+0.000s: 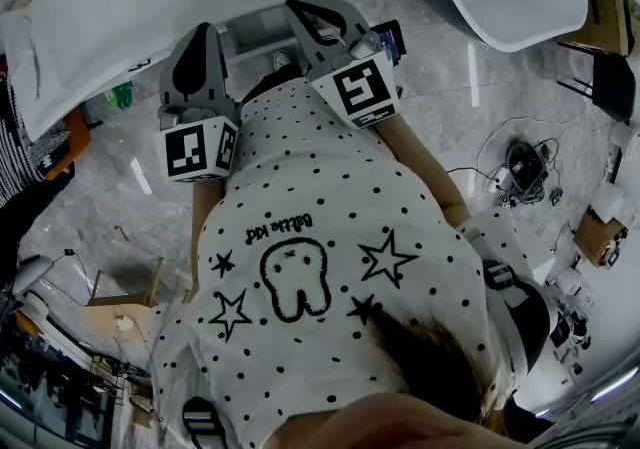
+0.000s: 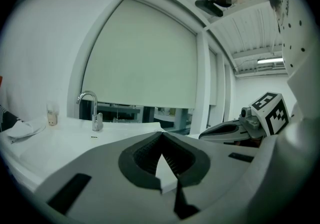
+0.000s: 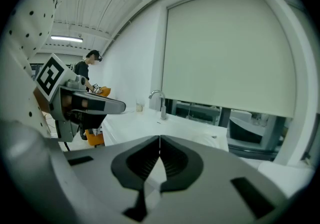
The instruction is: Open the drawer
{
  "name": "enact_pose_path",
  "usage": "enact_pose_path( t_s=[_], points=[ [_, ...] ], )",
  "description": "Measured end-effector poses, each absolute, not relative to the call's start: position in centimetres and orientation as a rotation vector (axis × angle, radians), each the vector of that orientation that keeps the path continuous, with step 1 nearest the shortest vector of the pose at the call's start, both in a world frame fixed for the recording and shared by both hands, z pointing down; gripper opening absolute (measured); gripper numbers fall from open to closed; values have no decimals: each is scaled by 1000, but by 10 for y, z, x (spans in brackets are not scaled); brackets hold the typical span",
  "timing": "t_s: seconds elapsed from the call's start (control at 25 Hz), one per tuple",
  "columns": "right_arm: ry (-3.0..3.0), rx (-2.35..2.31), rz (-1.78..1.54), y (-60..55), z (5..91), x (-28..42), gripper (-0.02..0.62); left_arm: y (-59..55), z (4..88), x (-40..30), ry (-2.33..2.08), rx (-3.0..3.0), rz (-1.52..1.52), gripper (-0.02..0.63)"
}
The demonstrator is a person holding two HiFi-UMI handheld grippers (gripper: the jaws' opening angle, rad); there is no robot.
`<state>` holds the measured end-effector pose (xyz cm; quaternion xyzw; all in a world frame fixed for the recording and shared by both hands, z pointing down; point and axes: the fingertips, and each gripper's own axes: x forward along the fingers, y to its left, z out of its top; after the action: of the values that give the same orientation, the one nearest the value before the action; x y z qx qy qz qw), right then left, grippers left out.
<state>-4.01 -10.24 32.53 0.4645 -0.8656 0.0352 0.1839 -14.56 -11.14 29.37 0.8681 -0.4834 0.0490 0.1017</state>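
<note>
White flat drawer front (image 1: pixel 255 34), as far as it can be made out, sits under front edge of white sink tabletop (image 1: pixel 70 57). In head view it's just ahead of left claw (image 1: pixel 203 29) & right claw (image 1: pixel 300 5), btwn their tips. Neither gripper view shows it. Both look across the tabletop's upper surface instead, w/ curved chrome tap (image 2: pixel 91 111) ahead-left of left claw & pale roller blind (image 2: pixel 145 58) beyond. Can't tell if either claw touches the drawer front.

Left claw: jaws together, tips meeting, nothing btwn. Right claw: same, jaws together, empty.

Pose: person in white dotted shirt (image 1: pixel 320 267) faces the tabletop, both forearms stretched fwd, one claw per hand. Claws sit side by side, a little apart, both aimed at tabletop edge, roughly level w/ nose slightly down. Right claw's tip reaches a bit further fwd than left's. Black-&-white marker cube (image 1: pixel 198 149) sits at rear of left claw, another marker cube (image 1: pixel 360 89) on right. In left gripper view, right claw lies just to its right, roughly parallel.
</note>
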Motion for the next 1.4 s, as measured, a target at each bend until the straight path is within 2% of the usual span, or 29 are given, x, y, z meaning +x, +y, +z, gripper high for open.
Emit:
enact_pose_path(
  t_s=[1.4],
  points=[
    [-2434, 1345, 105, -107, 322, -34, 14, -116, 290, -146, -1428, 2564, 142, 5]
  ],
)
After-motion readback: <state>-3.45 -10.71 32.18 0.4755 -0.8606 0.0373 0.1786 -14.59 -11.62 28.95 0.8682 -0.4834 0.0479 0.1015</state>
